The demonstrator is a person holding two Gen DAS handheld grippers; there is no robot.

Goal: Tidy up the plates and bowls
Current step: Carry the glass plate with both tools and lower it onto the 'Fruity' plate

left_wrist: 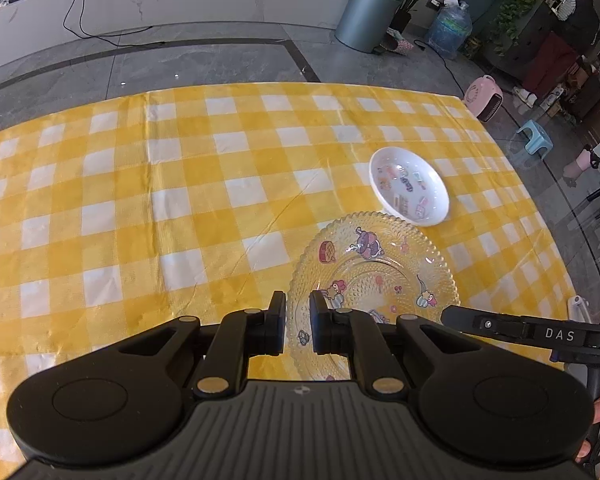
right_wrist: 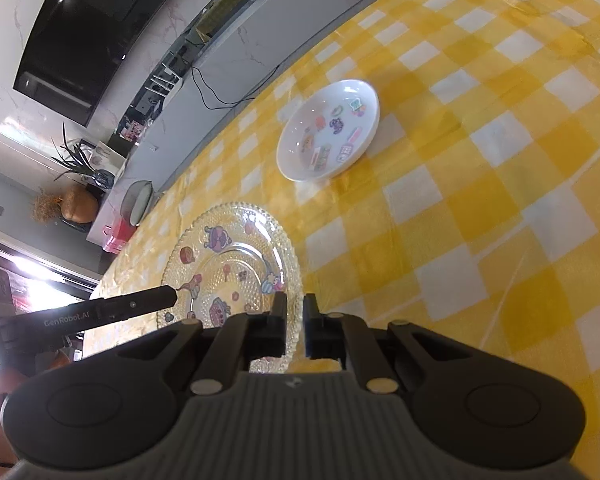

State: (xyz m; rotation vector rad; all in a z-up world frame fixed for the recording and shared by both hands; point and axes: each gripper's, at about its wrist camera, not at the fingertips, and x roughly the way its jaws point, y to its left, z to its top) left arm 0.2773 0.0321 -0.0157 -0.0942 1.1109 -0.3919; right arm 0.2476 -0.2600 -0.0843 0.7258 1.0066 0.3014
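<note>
A clear glass plate (left_wrist: pixel 374 276) with cartoon prints and a beaded rim is held between both grippers above the yellow checked tablecloth (left_wrist: pixel 140 208). My left gripper (left_wrist: pixel 297 308) is shut on its near-left rim. My right gripper (right_wrist: pixel 295 308) is shut on the opposite rim of the glass plate (right_wrist: pixel 228 264). A white bowl (left_wrist: pixel 409 186) with cartoon stickers inside sits on the cloth just beyond the plate; it also shows in the right wrist view (right_wrist: pixel 329 130). The right gripper's body (left_wrist: pixel 520 330) shows in the left view, the left gripper's body (right_wrist: pixel 100 312) in the right view.
The table's far edge (left_wrist: pixel 300 86) drops to a grey tiled floor. Beyond it stand a grey bin (left_wrist: pixel 368 10), a water jug (left_wrist: pixel 448 28) and a pink box (left_wrist: pixel 485 98). A white counter (right_wrist: pixel 228 64) and a dark TV (right_wrist: pixel 88 28) are past the table.
</note>
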